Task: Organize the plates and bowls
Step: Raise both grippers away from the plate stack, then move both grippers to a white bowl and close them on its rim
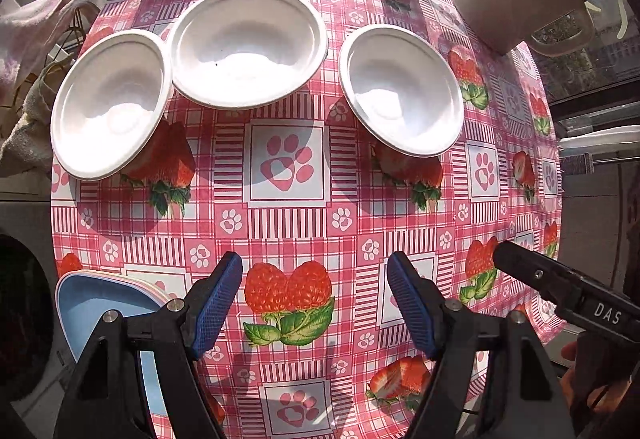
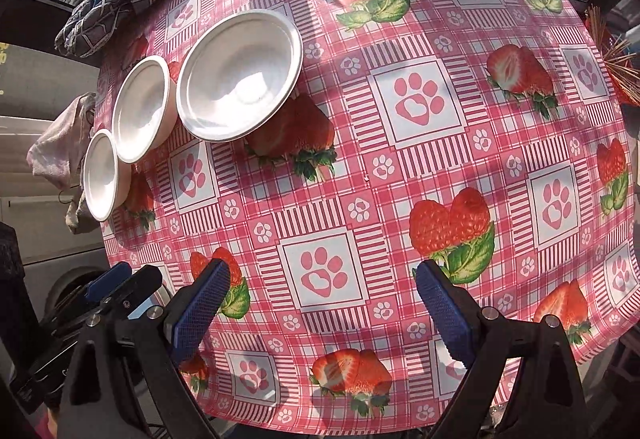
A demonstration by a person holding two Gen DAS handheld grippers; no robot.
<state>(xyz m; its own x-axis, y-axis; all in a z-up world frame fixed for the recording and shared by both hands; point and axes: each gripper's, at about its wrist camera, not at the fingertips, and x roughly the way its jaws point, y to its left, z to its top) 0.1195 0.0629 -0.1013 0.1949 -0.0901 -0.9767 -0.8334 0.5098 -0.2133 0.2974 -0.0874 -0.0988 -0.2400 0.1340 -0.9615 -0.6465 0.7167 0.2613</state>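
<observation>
three white bowls [image 1: 248, 47] sit empty on the tablecloth [image 1: 288, 199]; both grippers [image 1: 314, 303] [image 2: 320, 315] gape, holding nothing.

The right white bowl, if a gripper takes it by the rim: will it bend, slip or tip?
The right white bowl looks like thin moulded pulp, so probably light, and its rim may flex. Its matte surface should not slip much. Empty, it could tip or slide if pushed.

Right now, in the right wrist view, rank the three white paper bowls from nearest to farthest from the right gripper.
From the right gripper:
1. Largest-looking white paper bowl, rightmost of the row, ahead-left.
2. Middle white paper bowl, further left.
3. Smallest-looking white paper bowl, at the tablecloth's left edge.
</observation>
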